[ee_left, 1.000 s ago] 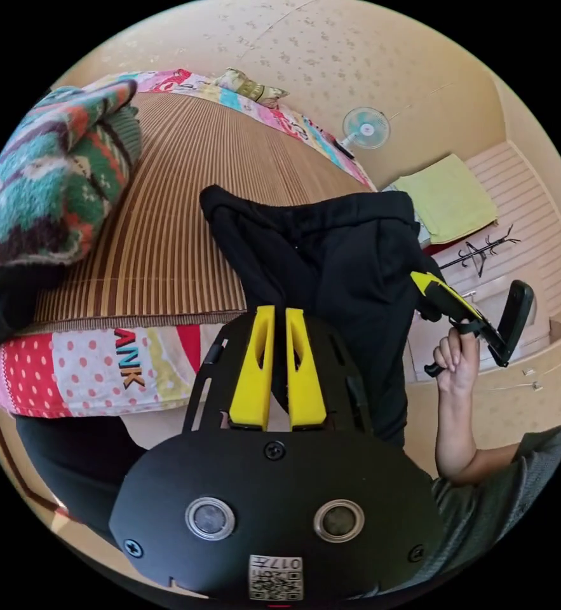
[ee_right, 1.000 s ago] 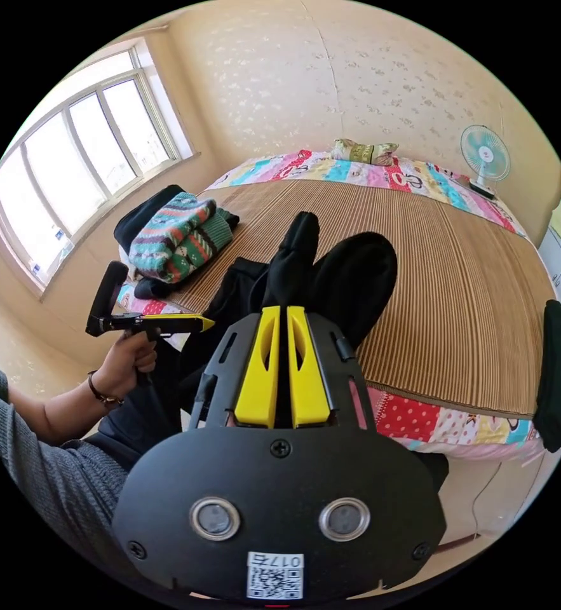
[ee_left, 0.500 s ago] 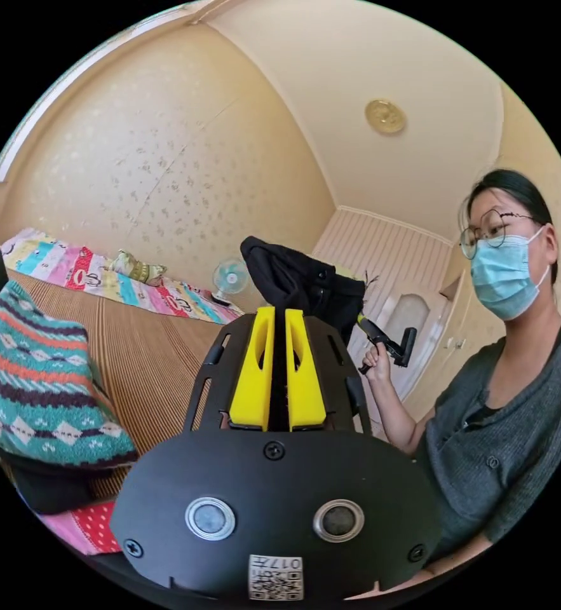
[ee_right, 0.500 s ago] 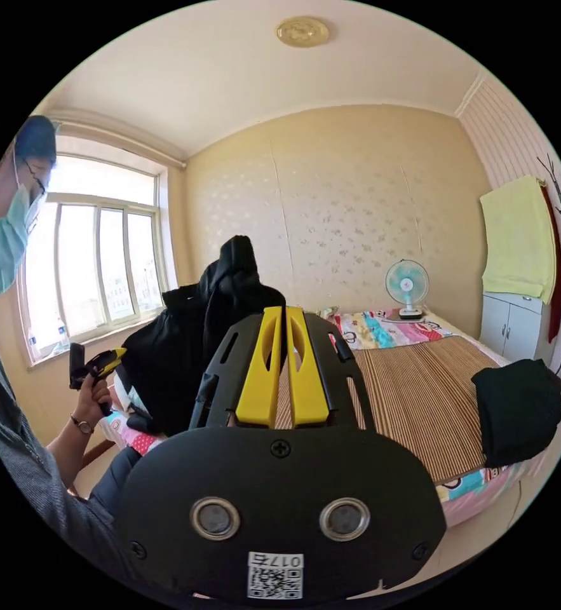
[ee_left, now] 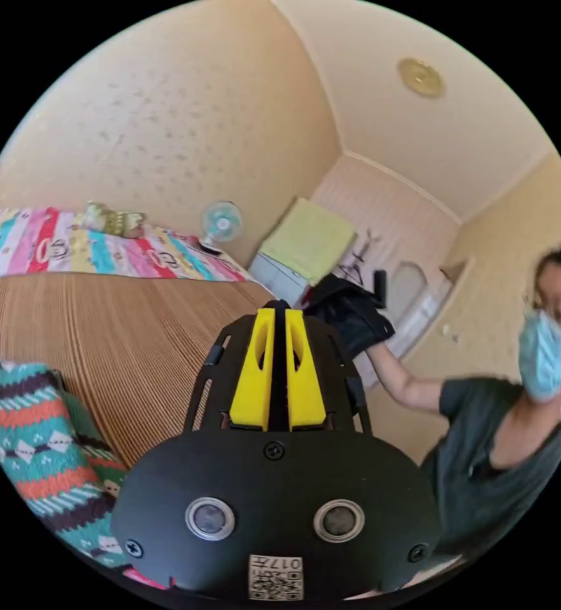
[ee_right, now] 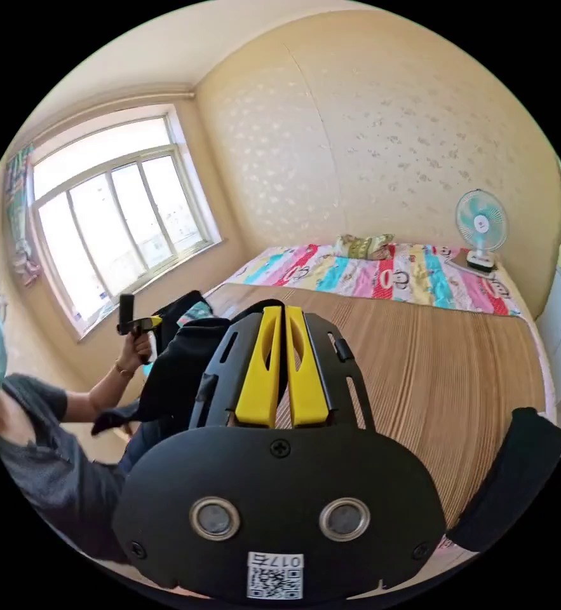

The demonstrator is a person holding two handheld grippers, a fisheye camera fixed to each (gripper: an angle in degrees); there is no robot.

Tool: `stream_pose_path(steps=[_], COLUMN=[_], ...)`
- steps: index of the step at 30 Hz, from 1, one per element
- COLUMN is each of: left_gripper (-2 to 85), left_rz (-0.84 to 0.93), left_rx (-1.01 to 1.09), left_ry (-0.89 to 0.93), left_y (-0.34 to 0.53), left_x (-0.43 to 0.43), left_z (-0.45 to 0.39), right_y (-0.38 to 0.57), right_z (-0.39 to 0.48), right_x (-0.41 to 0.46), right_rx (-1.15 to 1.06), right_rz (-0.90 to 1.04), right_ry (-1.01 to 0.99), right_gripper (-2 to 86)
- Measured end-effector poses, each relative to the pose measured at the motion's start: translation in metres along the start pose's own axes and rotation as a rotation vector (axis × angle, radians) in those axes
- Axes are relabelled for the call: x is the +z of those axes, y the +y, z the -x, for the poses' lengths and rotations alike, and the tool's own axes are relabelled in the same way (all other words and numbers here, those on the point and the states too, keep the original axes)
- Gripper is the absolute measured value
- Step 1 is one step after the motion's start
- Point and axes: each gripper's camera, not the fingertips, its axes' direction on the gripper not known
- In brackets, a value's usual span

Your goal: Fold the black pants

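The black pants point(ee_left: 350, 314) hang in the air over the bed's near edge, stretched between my two grippers. In the left gripper view my left gripper point(ee_left: 279, 312) is shut, with black cloth pinched between its yellow jaws. From there the pants run right to the person's raised hand, where the other gripper's black handle point(ee_left: 380, 281) sticks up. In the right gripper view my right gripper point(ee_right: 279, 311) is shut on the black pants point(ee_right: 182, 362), which sag left toward the left gripper point(ee_right: 137, 325) in the person's other hand.
A striped brown mat point(ee_right: 432, 356) covers the bed. A folded patterned sweater point(ee_left: 32, 419) lies at its left edge, and a dark folded garment point(ee_right: 515, 470) at its right corner. A pillow point(ee_right: 363, 244) and a fan point(ee_right: 480, 225) stand at the far end.
The pants, which draped over the mat's near edge a second ago, are now lifted off it and held between the grippers. Both cameras swung upward, then tilted back toward the bed.
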Motion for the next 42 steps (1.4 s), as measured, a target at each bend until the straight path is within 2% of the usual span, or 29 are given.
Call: stream_pose_path(steps=[1,2,3,4,5,6,8,9,11,16,19,20,21,22,23,26,28,30,31,33,35,37,38,40,42], left_gripper=[3.4,6.2,7.5,10.4,12.2,12.6,15.3,15.3,14.3,12.9,12.8,12.7,12.7,12.7,12.9,13.4,13.6,14.6,15.7,16.4,16.5,16.1,16.1,16.4,16.4], left_rz=[-0.162,-0.298,-0.352,-0.394,-0.336,-0.28,-0.038,0.016,0.188,0.451,0.512,0.519,0.521,0.521,0.511,0.464,0.439,0.43,0.427,0.424,0.417,0.413,0.406,0.411,0.443], left_rx=[-0.242,-0.369,-0.375,-0.311,-0.252,-0.239,-0.142,-0.103,-0.018,-0.094,-0.152,-0.169,-0.178,-0.193,-0.209,-0.272,-0.328,-0.382,-0.421,-0.462,-0.472,-0.457,-0.447,-0.444,-0.452], left_ry=[-0.025,0.032,0.053,0.048,-0.03,-0.085,-0.259,-0.282,-0.323,-0.214,-0.134,-0.12,-0.114,-0.102,-0.09,-0.053,-0.043,-0.061,-0.096,-0.148,-0.191,-0.236,-0.275,-0.303,-0.291], left_y=[-0.042,-0.074,-0.09,-0.121,-0.143,-0.149,-0.135,-0.122,-0.044,0.148,0.244,0.274,0.287,0.309,0.327,0.367,0.389,0.408,0.419,0.431,0.439,0.442,0.444,0.448,0.453], left_x=[-0.006,-0.011,-0.012,-0.013,-0.004,0.004,0.058,0.073,0.128,0.208,0.224,0.223,0.222,0.219,0.215,0.205,0.204,0.204,0.201,0.196,0.185,0.175,0.169,0.167,0.177], left_z=[0.043,0.077,0.089,0.099,0.1,0.099,0.092,0.091,0.102,0.151,0.158,0.158,0.158,0.157,0.157,0.162,0.174,0.191,0.204,0.22,0.233,0.235,0.235,0.239,0.248], right_y=[-0.035,-0.051,-0.076,-0.094,-0.102,-0.114,-0.118,-0.108,-0.076,0.066,0.136,0.145,0.148,0.145,0.143,0.132,0.133,0.143,0.151,0.161,0.174,0.194,0.196,0.181,0.171], right_z=[-0.009,-0.013,-0.02,-0.027,-0.031,-0.032,-0.028,-0.025,-0.024,-0.058,-0.086,-0.089,-0.091,-0.1,-0.105,-0.129,-0.152,-0.176,-0.192,-0.217,-0.246,-0.273,-0.275,-0.258,-0.238], right_x=[-0.003,-0.006,-0.011,-0.01,-0.006,0.009,0.044,0.073,0.122,0.267,0.315,0.318,0.305,0.297,0.295,0.275,0.251,0.241,0.233,0.212,0.178,0.122,0.11,0.074,0.065], right_rx=[0.093,0.132,0.208,0.304,0.344,0.361,0.305,0.254,0.163,0.055,0.064,0.061,0.06,0.121,0.157,0.372,0.543,0.688,0.759,0.816,0.879,0.95,0.945,0.817,0.683], right_rz=[-0.159,-0.238,-0.358,-0.397,-0.383,-0.314,-0.14,-0.025,0.147,0.625,0.839,0.847,0.747,0.744,0.759,0.759,0.573,0.439,0.345,0.192,0.042,-0.071,-0.052,0.144,0.206], right_ry=[0.104,0.123,0.154,0.147,0.13,0.098,0.062,0.047,0.017,0.226,0.305,0.305,0.309,0.295,0.258,-0.154,-0.606,-0.871,-0.983,-1.026,-0.916,-0.546,-0.415,0.21,0.445], right_gripper=[2.6,3.0,3.8,7.1,8.7,9.5,9.2,8.8,8.9,12.5,13.4,12.7,11.4,7.9,6.1,3.8,3.0,2.6,2.4,2.1,1.8,1.4,1.2,0.8,0.7])
